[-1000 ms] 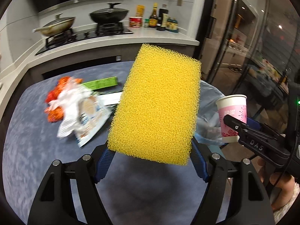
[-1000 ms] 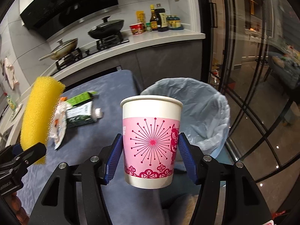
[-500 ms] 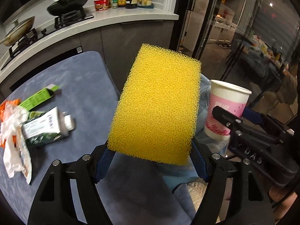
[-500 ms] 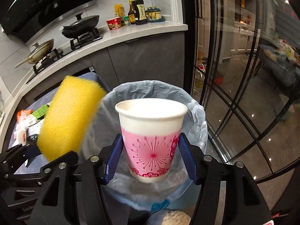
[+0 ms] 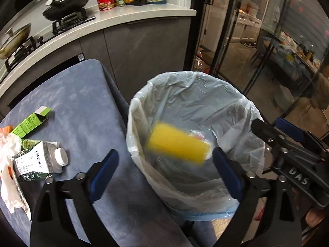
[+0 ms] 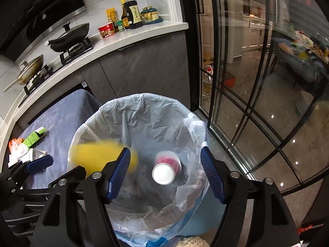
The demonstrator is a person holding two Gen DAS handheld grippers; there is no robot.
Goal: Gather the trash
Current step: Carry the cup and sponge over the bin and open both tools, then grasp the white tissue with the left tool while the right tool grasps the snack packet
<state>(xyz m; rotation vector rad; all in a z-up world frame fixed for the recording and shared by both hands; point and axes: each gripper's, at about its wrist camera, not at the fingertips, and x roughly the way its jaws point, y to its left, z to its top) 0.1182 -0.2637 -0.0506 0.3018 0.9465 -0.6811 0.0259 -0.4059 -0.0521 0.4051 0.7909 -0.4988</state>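
Note:
My left gripper (image 5: 164, 156) hangs over the bin with its pale blue liner (image 5: 185, 94), jaws opening. The yellow sponge (image 5: 178, 147) is blurred, loose below them and falling inside the liner. My right gripper (image 6: 165, 154) is over the same bin (image 6: 144, 113), its jaws opening as well. The pink and white paper cup (image 6: 165, 168) drops free beneath them, base towards the camera. The sponge (image 6: 98, 156) shows as a yellow blur at the left of the right wrist view. Nothing touches either pair of pads.
On the blue-grey table (image 5: 78, 103) left of the bin lie a green box (image 5: 30, 121), a white-capped carton (image 5: 39, 160) and crumpled wrappers (image 5: 8, 164). Behind runs a counter (image 6: 123, 41) with pans and bottles. Glass doors (image 6: 257, 82) stand at the right.
Both grippers have swung right from the table to above the bin and spread their jaws. The sponge and the cup have left the pads and are falling into the liner.

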